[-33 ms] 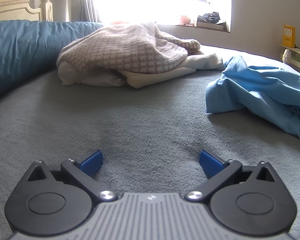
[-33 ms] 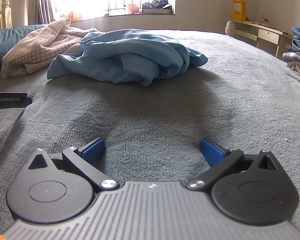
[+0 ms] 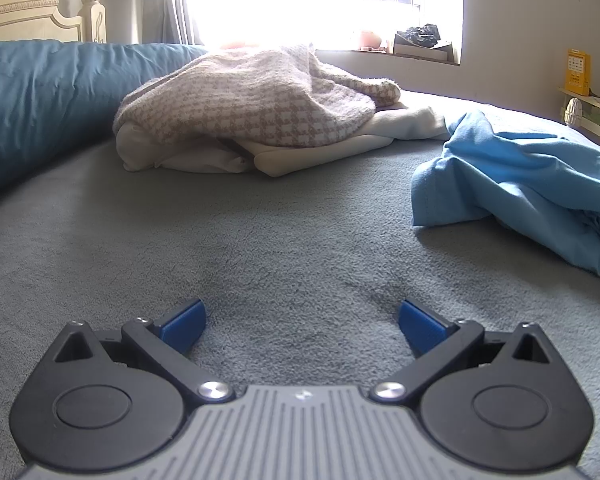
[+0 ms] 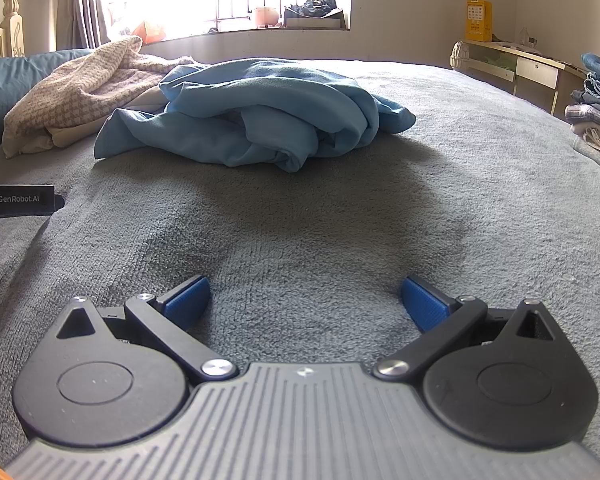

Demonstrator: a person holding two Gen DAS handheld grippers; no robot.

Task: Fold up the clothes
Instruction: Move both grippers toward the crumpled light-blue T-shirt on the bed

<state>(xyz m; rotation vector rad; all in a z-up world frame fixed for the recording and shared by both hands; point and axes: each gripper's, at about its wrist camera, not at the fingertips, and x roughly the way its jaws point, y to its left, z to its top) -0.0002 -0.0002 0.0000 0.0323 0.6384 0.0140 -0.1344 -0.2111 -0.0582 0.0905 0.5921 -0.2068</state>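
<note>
Clothes lie unfolded on a grey blanket (image 4: 480, 184): a crumpled blue garment (image 4: 260, 120) sits mid-bed, and just left of it a houndstooth knit (image 3: 252, 100) rests on cream fabric (image 3: 332, 148), near a teal pillow (image 3: 40, 96). A folded stack (image 4: 596, 116) sits at the blanket's right edge. On the near side of the blue garment, the left gripper (image 3: 302, 320) and right gripper (image 4: 305, 300) hover low over bare blanket, jaws spread wide, holding nothing.
</note>
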